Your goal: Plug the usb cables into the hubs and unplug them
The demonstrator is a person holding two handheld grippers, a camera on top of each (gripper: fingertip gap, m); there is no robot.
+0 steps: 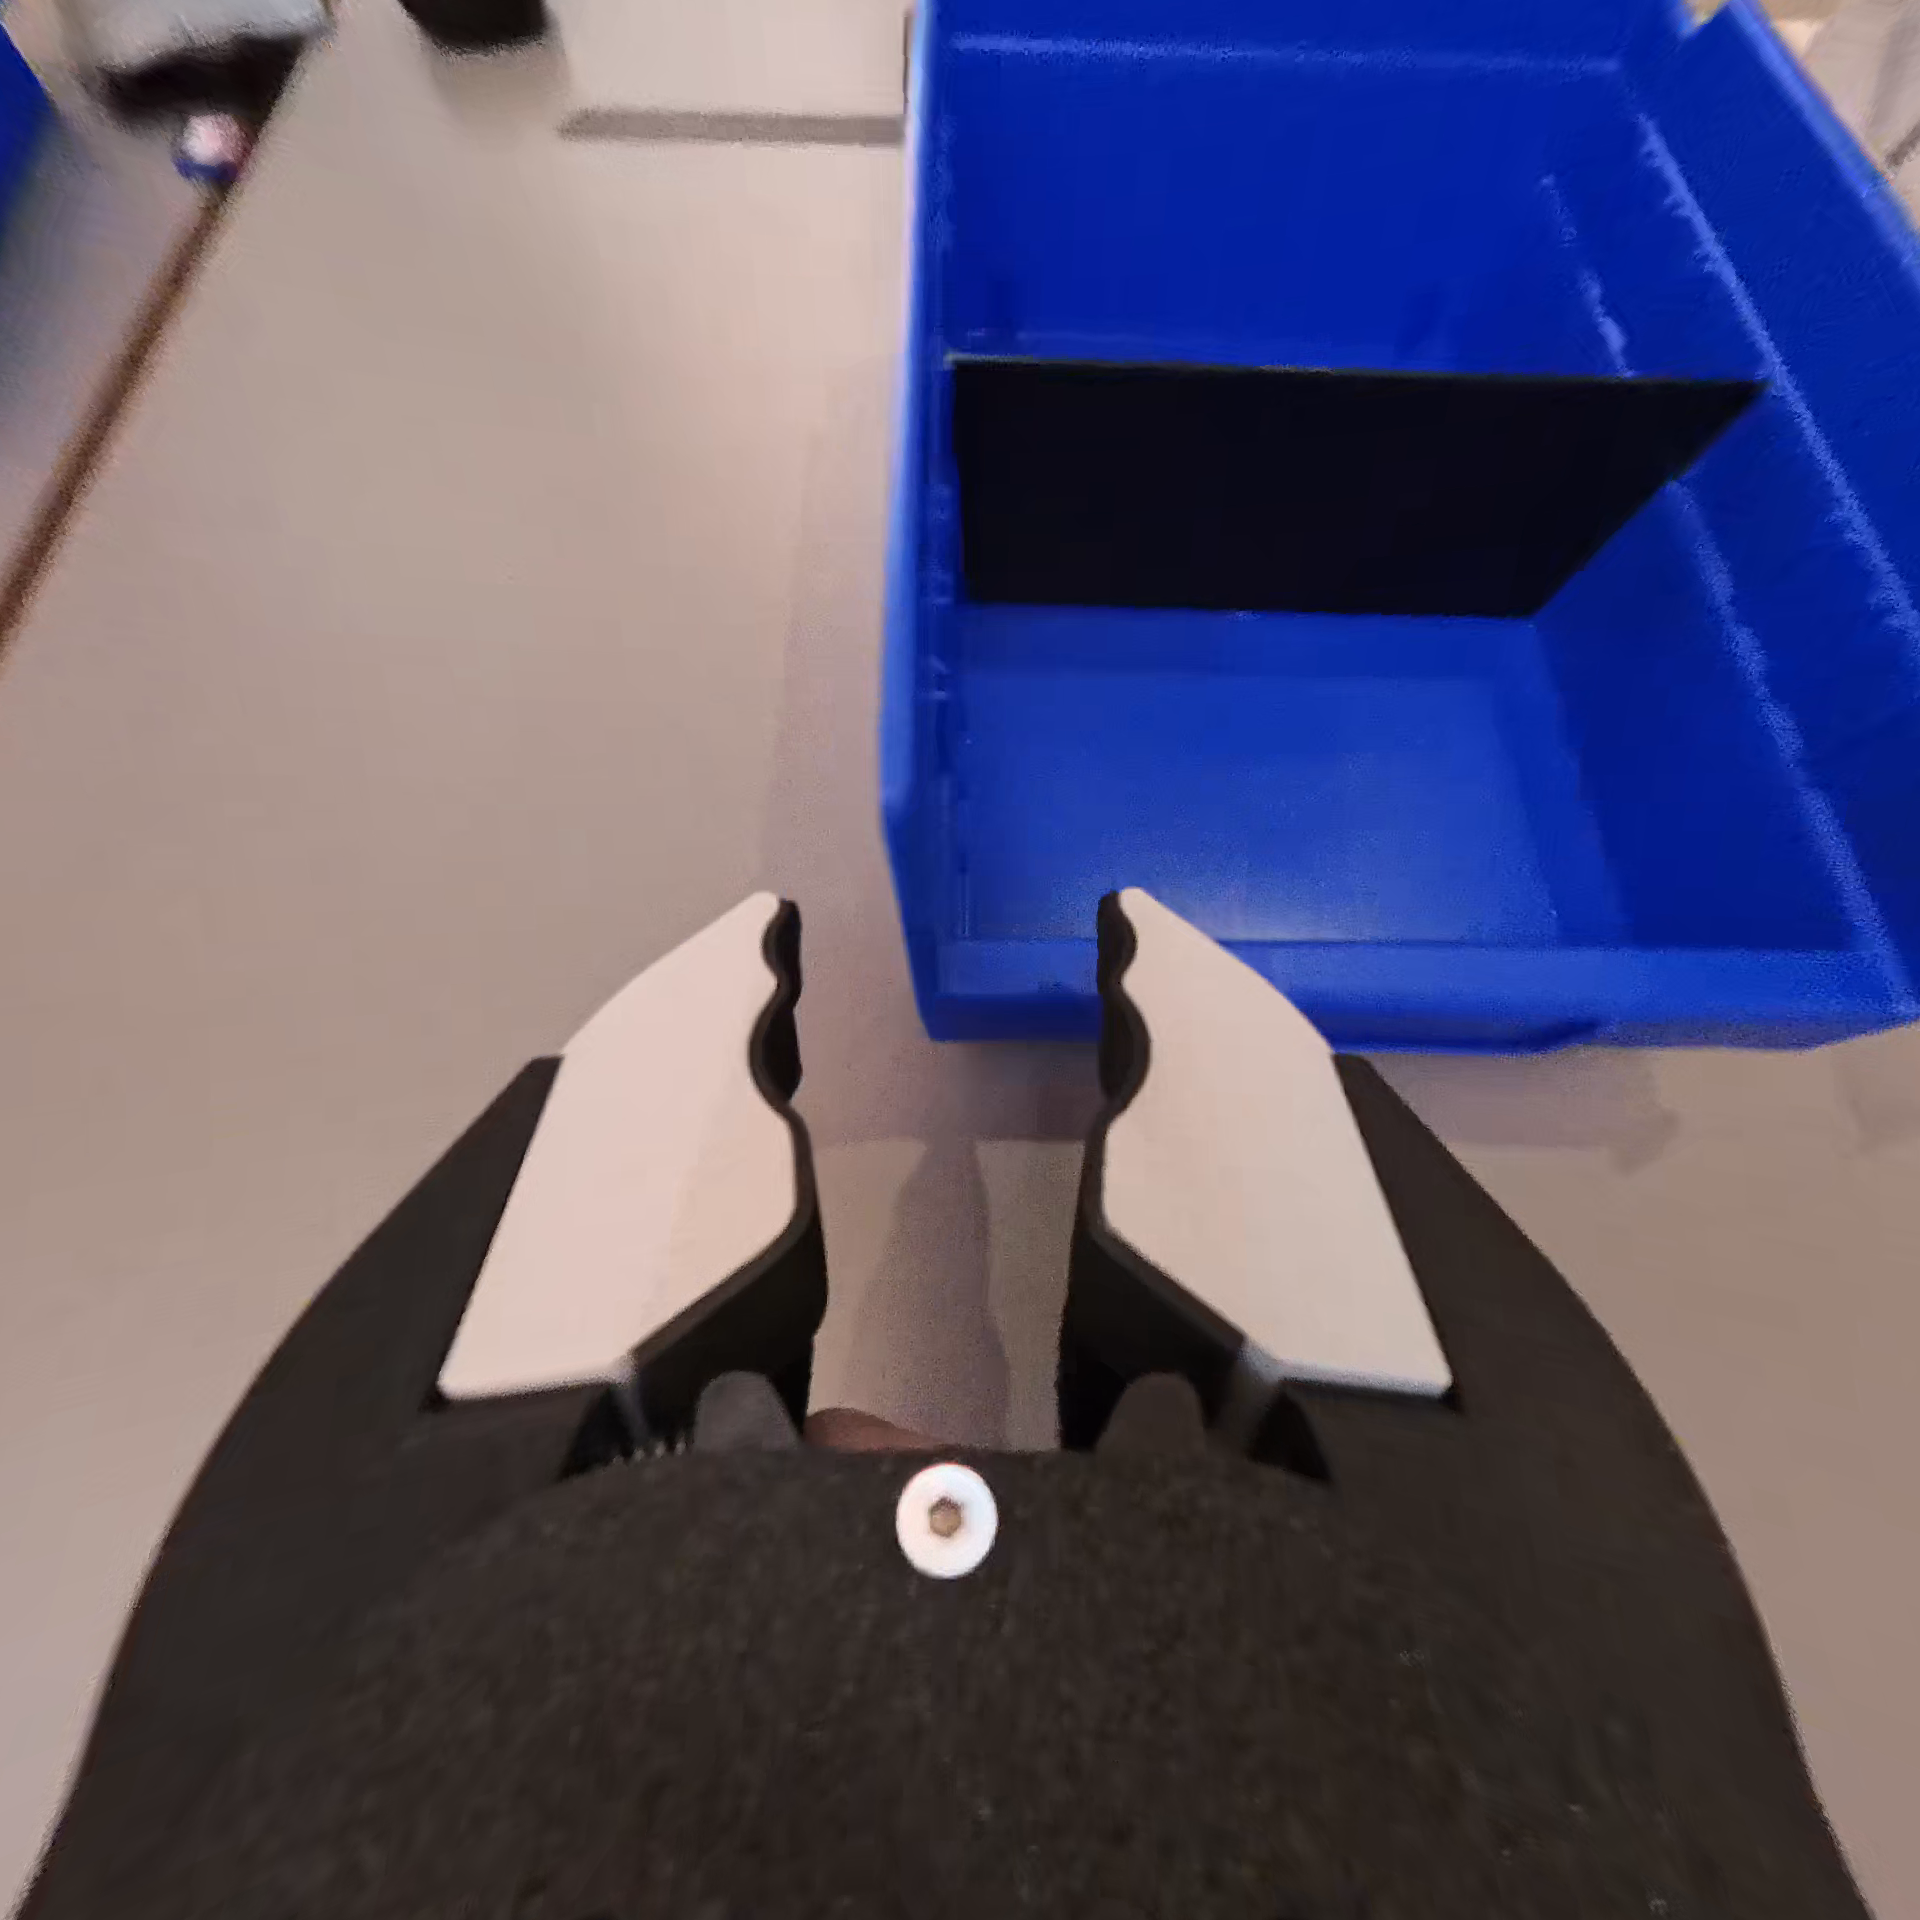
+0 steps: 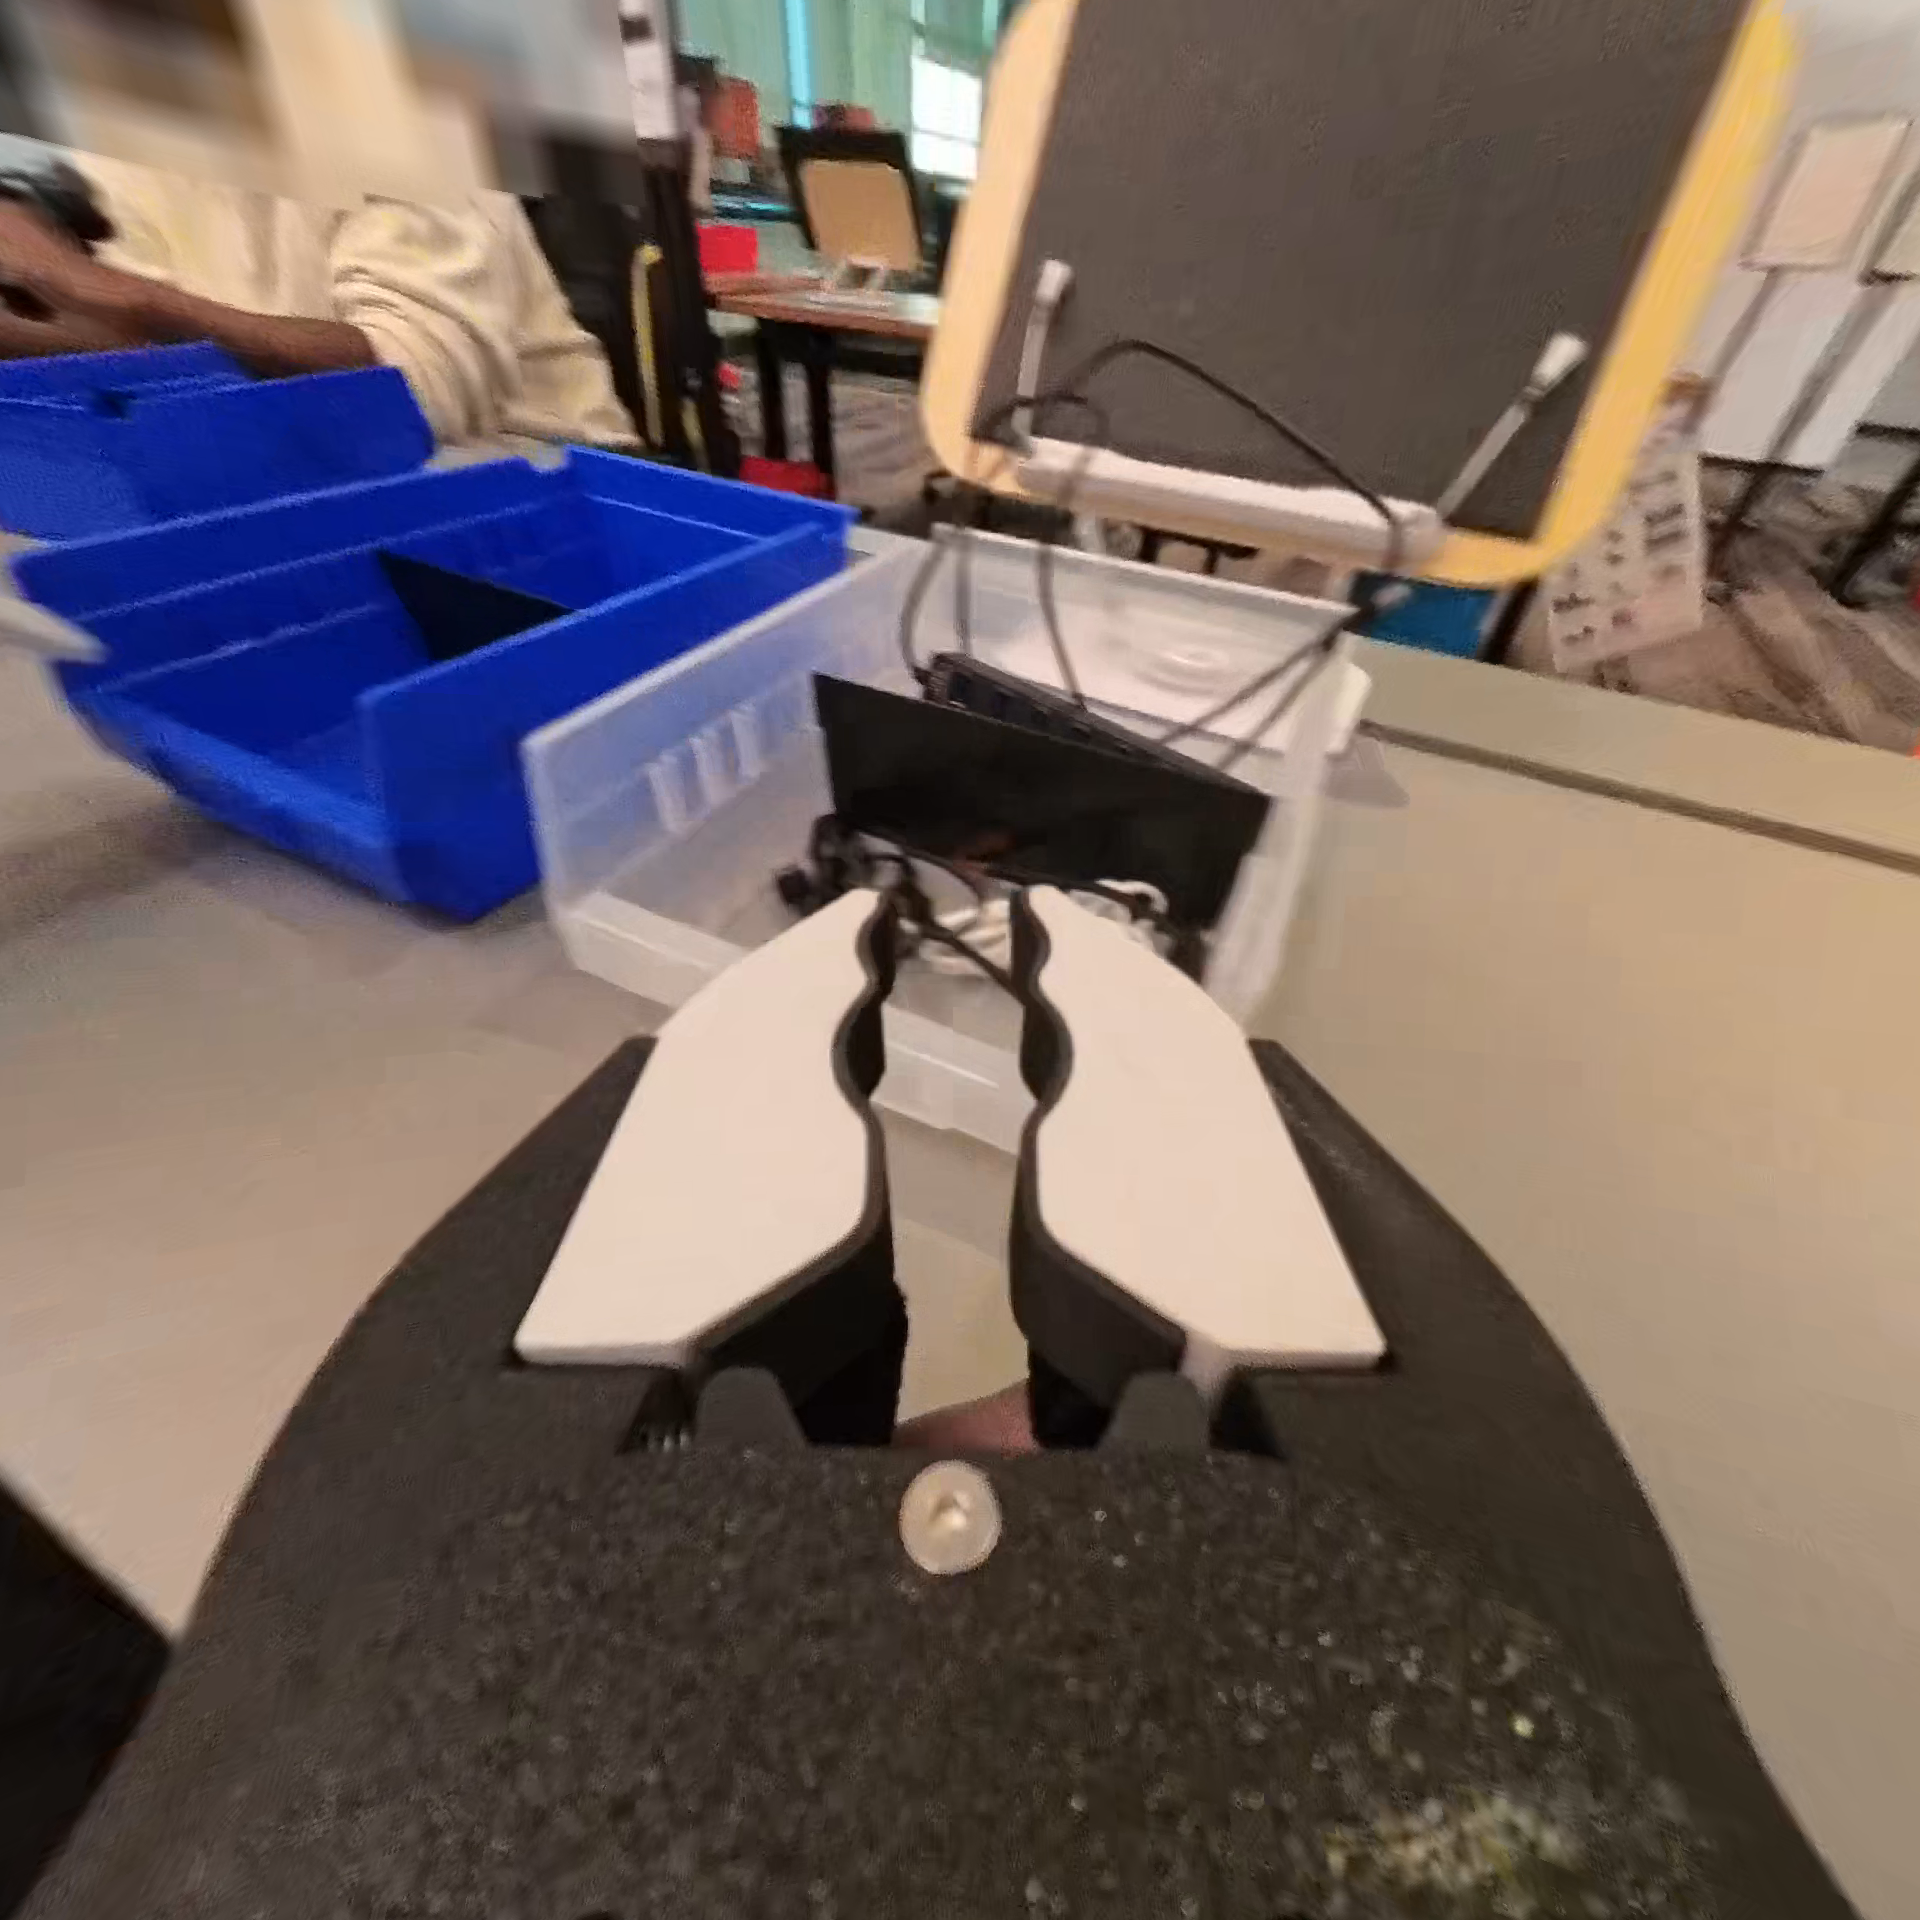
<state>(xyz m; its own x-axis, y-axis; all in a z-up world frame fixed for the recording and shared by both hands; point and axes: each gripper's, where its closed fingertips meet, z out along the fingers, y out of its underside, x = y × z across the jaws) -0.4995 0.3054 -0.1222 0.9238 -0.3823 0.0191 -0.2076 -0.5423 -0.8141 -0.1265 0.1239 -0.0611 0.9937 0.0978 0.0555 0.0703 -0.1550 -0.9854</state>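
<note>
Left gripper (image 1: 948, 914): jaws spread, empty, beside blue bin (image 1: 1766, 623) | Right gripper (image 2: 948, 914): jaws apart, empty, before clear bin (image 2: 665, 769) holding black cables (image 2: 1049, 623)

Blue bins, grey table, black-and-white grippers

Your left gripper (image 1: 948, 914) has white finger faces edged in black on a speckled black body, with a white screw head; your right gripper (image 2: 948, 914) wears the same colours. You see a bright blue bin (image 1: 1766, 540) with a black divider (image 1: 1299, 488) on the pale grey table (image 1: 416, 727). Beside the blue bin in your right view sits a clear, milky bin (image 2: 644, 769) holding a black divider panel (image 2: 1039, 821), a black hub (image 2: 997, 691) and black cables (image 2: 1060, 623). Behind it stands a dark grey board (image 2: 1351, 208) rimmed in yellow, carrying a white bar (image 2: 1195, 494). A cream striped sleeve (image 2: 457, 301) shows at the far left.
</note>
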